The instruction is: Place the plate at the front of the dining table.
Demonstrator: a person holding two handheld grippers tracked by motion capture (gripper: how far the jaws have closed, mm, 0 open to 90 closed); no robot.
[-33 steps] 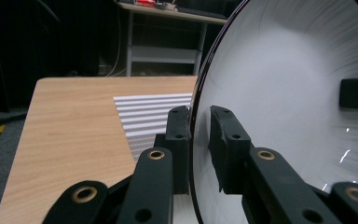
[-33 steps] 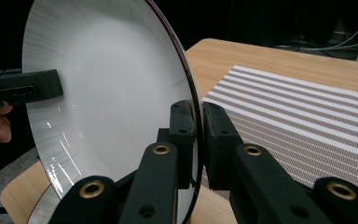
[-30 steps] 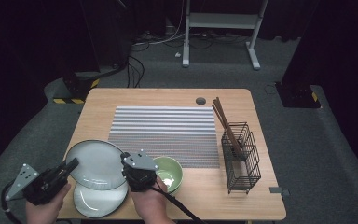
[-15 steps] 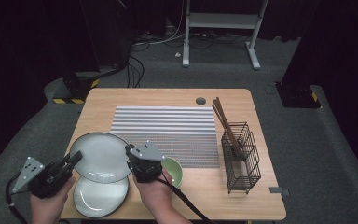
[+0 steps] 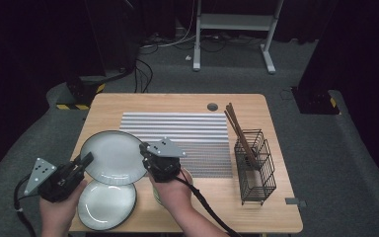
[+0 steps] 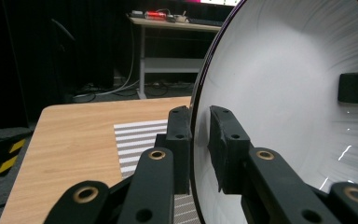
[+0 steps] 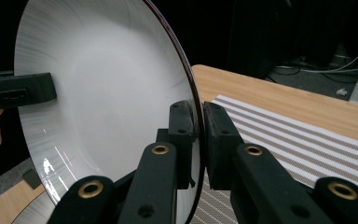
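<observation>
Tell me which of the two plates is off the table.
The upper plate, clamped at opposite rims by the left gripper and right gripper. The lower plate lies flat on the table.

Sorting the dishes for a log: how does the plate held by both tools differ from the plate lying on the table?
The held plate is lifted and tilted; the lower plate lies flat on the table. The held plate is clamped at its rim by the left tool and the right tool; the lower plate is untouched. The held plate looks larger. Both are round, pale and dark-rimmed.
</observation>
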